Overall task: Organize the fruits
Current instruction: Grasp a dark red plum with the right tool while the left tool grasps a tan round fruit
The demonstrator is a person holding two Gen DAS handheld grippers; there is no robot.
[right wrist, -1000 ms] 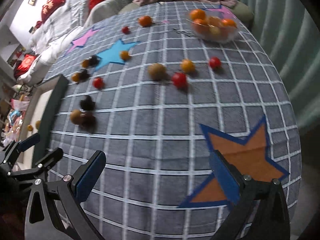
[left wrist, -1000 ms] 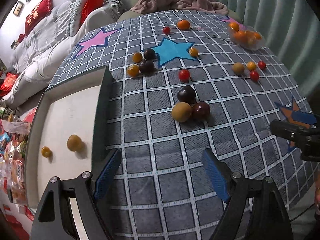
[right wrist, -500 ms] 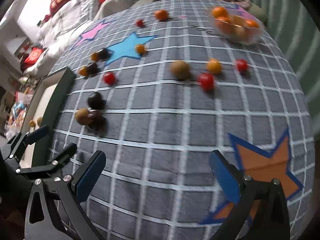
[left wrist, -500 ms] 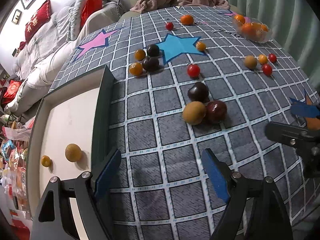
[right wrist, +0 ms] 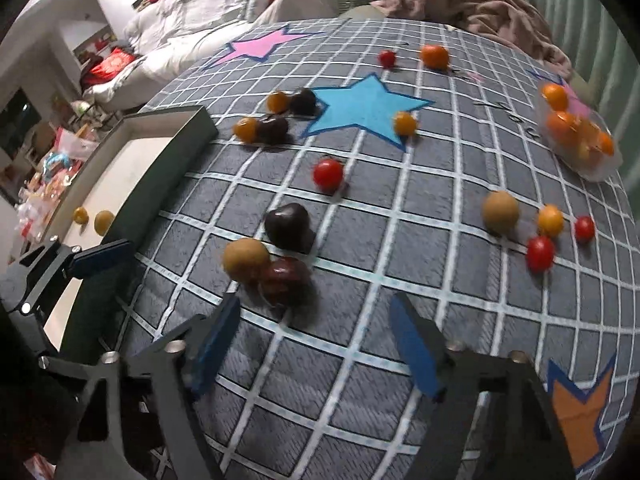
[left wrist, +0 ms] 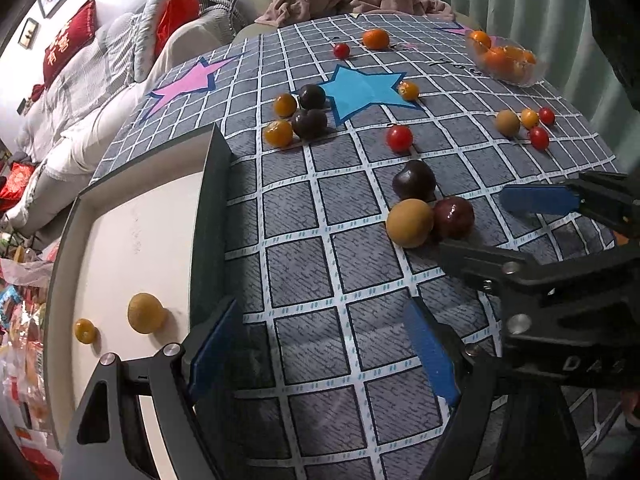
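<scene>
I look down along both grippers at a counter (left wrist: 296, 216) covered with a grey checked cloth bearing coloured stars. Small fruits lie scattered across it.

My left gripper (left wrist: 320, 354) hangs over the near edge of the cloth, its blue-padded fingers (left wrist: 212, 344) spread apart with nothing between them. Just to its left sits a dark-rimmed tray (left wrist: 210, 200) with a pale floor, holding a tan round fruit (left wrist: 145, 313) and a small yellow fruit (left wrist: 85, 331), near each other but apart.

My right gripper (right wrist: 316, 344) hovers just short of a cluster of three fruits: a tan longan-like fruit (right wrist: 245, 259), a dark red plum (right wrist: 285, 278) touching it, and a darker plum (right wrist: 288, 225) just behind them. Its fingers (right wrist: 416, 350) have just been closing but stand apart, with only cloth between them.

Farther back lie a red cherry tomato (right wrist: 328, 174), orange and dark fruits beside a blue star (right wrist: 360, 106), and another group of tan, orange and red fruits at the right. A clear bowl (right wrist: 600, 168) of orange fruits sits at the far right edge.
</scene>
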